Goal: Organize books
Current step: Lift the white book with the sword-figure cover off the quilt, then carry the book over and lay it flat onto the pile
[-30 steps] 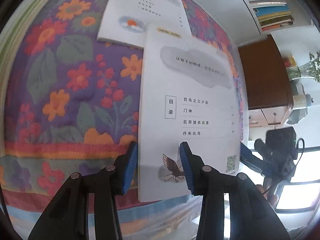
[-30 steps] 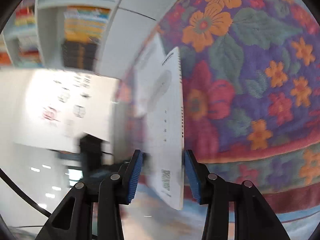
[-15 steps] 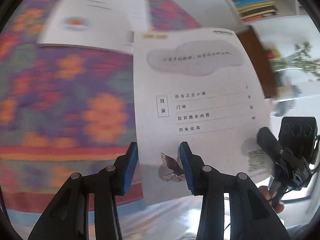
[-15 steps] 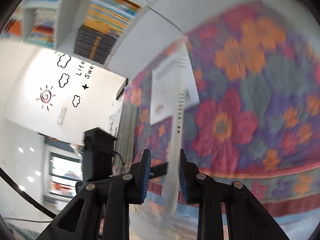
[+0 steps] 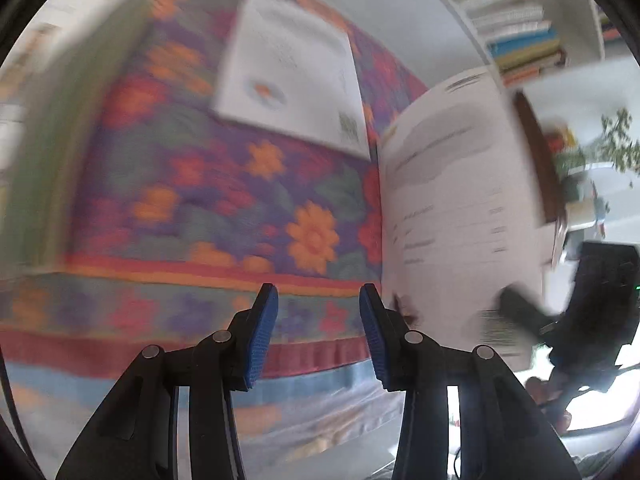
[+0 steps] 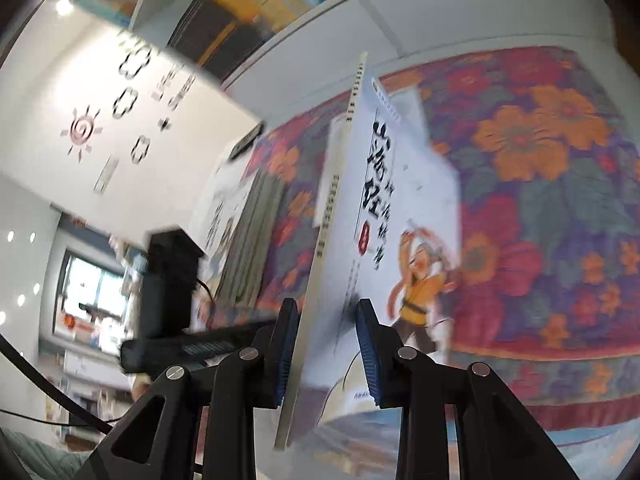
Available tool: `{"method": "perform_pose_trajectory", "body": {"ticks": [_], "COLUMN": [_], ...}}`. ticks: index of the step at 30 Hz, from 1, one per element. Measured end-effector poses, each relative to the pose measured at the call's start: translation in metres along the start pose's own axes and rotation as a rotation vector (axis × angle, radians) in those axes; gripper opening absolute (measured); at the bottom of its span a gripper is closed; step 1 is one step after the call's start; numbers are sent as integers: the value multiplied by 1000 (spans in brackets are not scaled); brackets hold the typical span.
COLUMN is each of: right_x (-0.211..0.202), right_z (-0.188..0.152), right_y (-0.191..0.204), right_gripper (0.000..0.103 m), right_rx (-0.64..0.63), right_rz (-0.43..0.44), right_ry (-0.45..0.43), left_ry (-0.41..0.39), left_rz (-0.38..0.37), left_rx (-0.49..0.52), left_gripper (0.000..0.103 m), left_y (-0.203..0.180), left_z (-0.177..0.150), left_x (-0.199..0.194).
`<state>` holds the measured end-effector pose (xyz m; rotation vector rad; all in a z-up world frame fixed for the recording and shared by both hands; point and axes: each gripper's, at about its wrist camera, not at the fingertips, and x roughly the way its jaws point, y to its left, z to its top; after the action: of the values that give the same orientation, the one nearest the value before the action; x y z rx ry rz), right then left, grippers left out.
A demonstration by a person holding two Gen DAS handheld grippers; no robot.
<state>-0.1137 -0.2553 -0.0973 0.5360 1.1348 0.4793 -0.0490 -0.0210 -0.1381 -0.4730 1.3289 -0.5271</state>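
Note:
A thin white book (image 6: 400, 216), with black title characters and a figure in yellow on its cover, stands on edge between the fingers of my right gripper (image 6: 326, 340). The pads hold it off the table while the jaws are opening slightly. From the left wrist view its back cover (image 5: 460, 208) hangs to the right, with the right gripper (image 5: 524, 316) at its lower corner. My left gripper (image 5: 316, 320) is open and holds nothing, above the table's front edge. A second white book (image 5: 288, 76) lies flat further back on the floral tablecloth (image 5: 200, 200).
A stack of books (image 6: 248, 236) with grey-green page edges sits at the table's left side. White bookshelves (image 5: 516, 24) full of books stand behind the table. A brown cabinet (image 5: 536, 152) and a plant (image 5: 616, 140) are at the right. The left gripper's body (image 6: 168, 280) is close beside the held book.
The book left the gap between my left fingers and now hangs to their right. My right gripper shut on it, lifted it and rolled it up onto its edge.

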Motion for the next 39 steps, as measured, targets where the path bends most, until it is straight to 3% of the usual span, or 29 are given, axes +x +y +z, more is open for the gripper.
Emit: {"method": "perform_pose_trajectory", "body": {"ticks": [5,10,14,16,18,20,22,23,25,29,33,37,39], "right_x": [36,46,44,44,46,49,52,55,59,59,63,58,56], "right_z": [-15,-19,-12,-11,-8,-10,-14,-16,-22,-31,-36,-36,-36], "right_y": [20,6,-28,-43,-55,-63,-68,-70,-73,-73,-66,-80,-89], "right_gripper": [30,34,44,44,44,44,44,44,32,30,31,31,31], "right_rx": [-49,-47,0,18,47,60,67,68,72,77,55,115,163], "right_rz": [62,-26,-200,-259,-305,-329,-320,-318,-332,-305,-292,-221,-168], "right_ry": [145,180,131,115,103,102,94,87,70,47,61,56,51], "left_ry": [-105,-35,38,41,56,53,52,47,40,37,18,-45,-64], "left_rz": [117,140,190,218,249,228,194,197,206,219,150,-153,-156], "left_rx": [-14,-10,10,16,37,47,41,45,64,90,53,-90,-70], "left_gripper": [39,39,39,39,41,57,62,62,62,41,37,36,36], "left_y": [15,22,14,14,12,10,9,8,6,-5,-3,4,-4], "left_z": [-8,-17,-17,-13,-15,-15,-15,-15,-17,-22,-20,-16,-16], "left_x": [-41,-20,12,22,30,31,34,35,36,43,36,-1,-9]}}
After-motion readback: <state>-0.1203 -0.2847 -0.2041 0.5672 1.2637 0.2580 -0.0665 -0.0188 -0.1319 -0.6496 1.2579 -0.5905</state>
